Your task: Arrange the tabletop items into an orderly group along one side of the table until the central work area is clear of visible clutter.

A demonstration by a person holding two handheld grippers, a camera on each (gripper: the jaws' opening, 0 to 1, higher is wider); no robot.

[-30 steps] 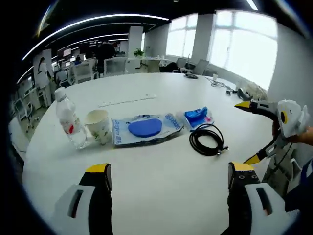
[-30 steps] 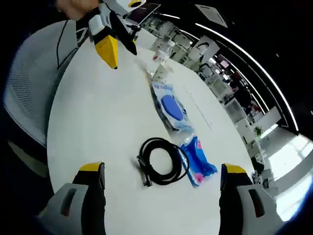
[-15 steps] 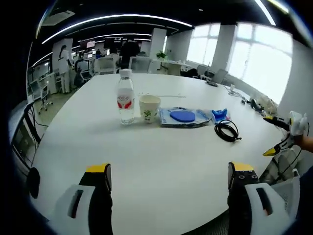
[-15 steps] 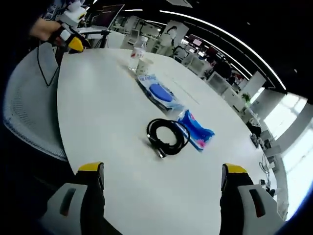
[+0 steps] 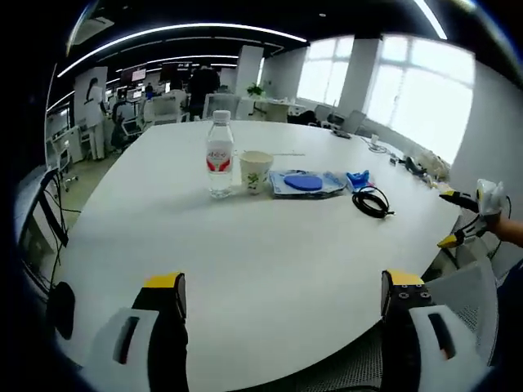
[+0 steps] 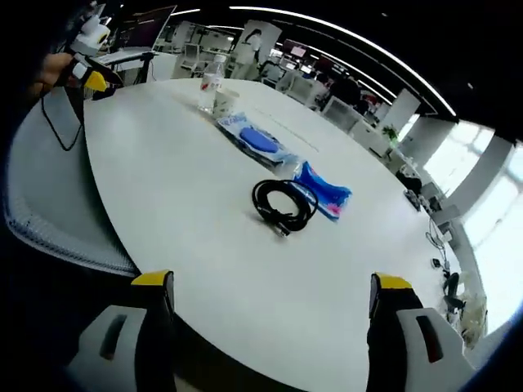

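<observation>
Both our grippers, left [image 5: 280,296] and right [image 6: 272,296], hang open-fingered off the table [image 5: 245,237]. Bottle [image 5: 218,166], cup [image 5: 255,171], pouch [image 5: 306,183], packet [image 5: 357,179] and cable [image 5: 372,202] line its far side; we check the row before approaching.

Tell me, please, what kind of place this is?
Most likely an open-plan office. A large round white table stands in front, rows of desks with monitors and office chairs fill the room behind it, and long strip lights run across the ceiling beside big windows.
</observation>
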